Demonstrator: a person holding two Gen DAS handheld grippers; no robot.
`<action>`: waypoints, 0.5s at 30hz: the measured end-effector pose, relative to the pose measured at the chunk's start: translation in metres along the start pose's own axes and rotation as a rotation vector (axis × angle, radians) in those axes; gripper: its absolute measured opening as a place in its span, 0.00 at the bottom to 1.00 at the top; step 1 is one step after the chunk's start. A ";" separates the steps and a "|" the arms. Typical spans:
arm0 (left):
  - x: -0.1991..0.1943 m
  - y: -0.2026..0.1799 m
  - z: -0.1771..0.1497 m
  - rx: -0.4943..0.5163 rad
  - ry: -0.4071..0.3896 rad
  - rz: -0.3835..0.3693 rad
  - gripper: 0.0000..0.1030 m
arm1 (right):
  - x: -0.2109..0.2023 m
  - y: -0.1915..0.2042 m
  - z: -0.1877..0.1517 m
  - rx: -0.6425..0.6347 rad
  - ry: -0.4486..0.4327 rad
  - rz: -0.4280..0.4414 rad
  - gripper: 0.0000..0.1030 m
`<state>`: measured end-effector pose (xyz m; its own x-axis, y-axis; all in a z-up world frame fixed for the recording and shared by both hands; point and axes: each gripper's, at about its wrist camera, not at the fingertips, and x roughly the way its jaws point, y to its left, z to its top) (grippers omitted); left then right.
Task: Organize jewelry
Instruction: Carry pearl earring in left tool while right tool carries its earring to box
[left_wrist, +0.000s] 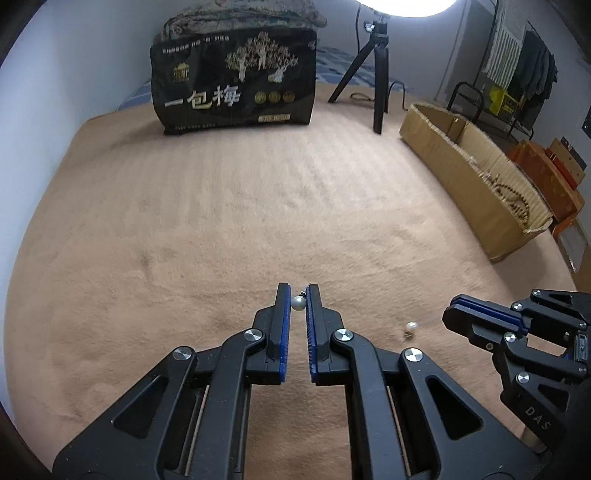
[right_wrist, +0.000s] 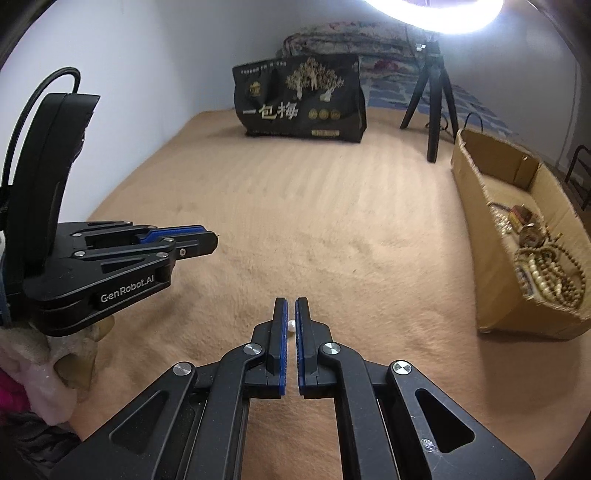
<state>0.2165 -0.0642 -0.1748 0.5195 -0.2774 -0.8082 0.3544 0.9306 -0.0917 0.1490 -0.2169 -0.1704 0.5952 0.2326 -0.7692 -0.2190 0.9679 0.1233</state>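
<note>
While the left wrist view looks down over a tan plush blanket, the left gripper at lower centre is clamped on a pearl earring, its blue pads pressing the pearl on both sides near the tips. At the lower right of the frame the right gripper comes in sideways, and a second pearl earring shows just left of its tip; whether that one is gripped cannot be told here. A cardboard box with bead strings lies along the right edge, and a black printed bag stands at upper centre. In the right wrist view, the right gripper at lower centre has its jaws nearly together on that second pearl. The left gripper sits at middle left, and the box at the right holds beaded bracelets.
</note>
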 end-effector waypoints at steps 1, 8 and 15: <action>-0.004 -0.002 0.002 -0.003 -0.009 -0.005 0.06 | -0.003 -0.001 0.001 0.000 -0.006 -0.002 0.02; -0.030 -0.021 0.018 -0.005 -0.071 -0.044 0.06 | -0.028 -0.015 0.009 0.009 -0.046 -0.019 0.02; -0.048 -0.043 0.038 0.015 -0.125 -0.080 0.06 | -0.047 -0.039 0.015 0.053 -0.083 -0.028 0.02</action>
<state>0.2063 -0.1000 -0.1101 0.5816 -0.3787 -0.7200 0.4095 0.9010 -0.1432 0.1412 -0.2641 -0.1291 0.6633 0.2104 -0.7182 -0.1616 0.9773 0.1371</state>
